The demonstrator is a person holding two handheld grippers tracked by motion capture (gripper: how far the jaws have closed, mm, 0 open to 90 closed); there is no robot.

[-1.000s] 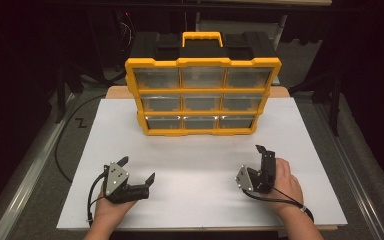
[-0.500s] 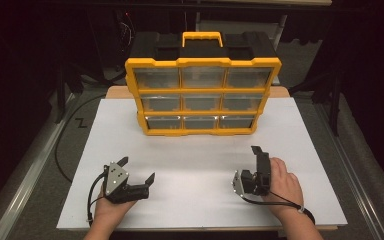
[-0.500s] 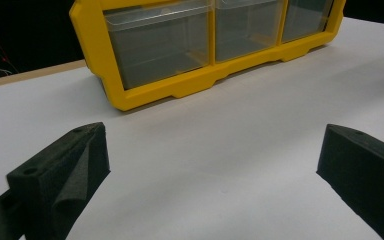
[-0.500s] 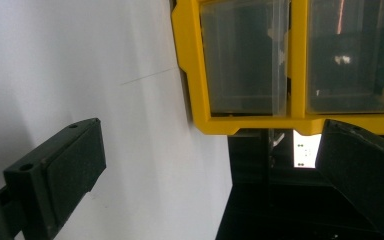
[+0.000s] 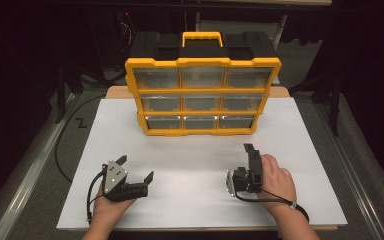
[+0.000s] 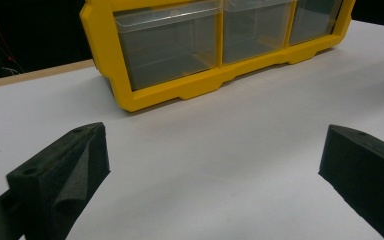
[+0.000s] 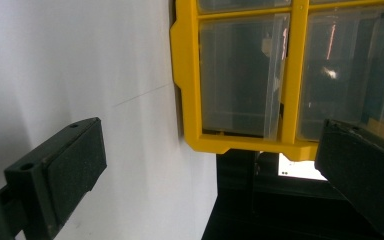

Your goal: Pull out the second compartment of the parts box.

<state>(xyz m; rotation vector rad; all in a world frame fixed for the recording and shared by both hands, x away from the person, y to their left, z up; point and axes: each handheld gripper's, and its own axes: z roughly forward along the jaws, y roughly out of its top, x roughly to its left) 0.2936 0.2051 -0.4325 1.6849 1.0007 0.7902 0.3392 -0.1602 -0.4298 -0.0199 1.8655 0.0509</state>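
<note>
The yellow drawer cabinet (image 5: 202,95) stands upright on the white bench (image 5: 190,200), well ahead of both claws, its nine clear drawers facing the person and its yellow handle (image 5: 202,38) on top. The right claw (image 5: 247,165) lies nearest to it, turned on its side in the person's right hand (image 5: 276,180), jaws pointing toward the cabinet's lower right corner; in the right gripper view the jaws stand wide apart with nothing between them and the cabinet's corner drawer (image 7: 240,75) just ahead. The left claw (image 5: 135,169) rests low over the bench in the left hand (image 5: 111,207), aimed ahead and to its right. Its jaws are also spread wide and empty, and the left gripper view shows the cabinet's bottom row of drawers (image 6: 167,47) beyond them.
</note>
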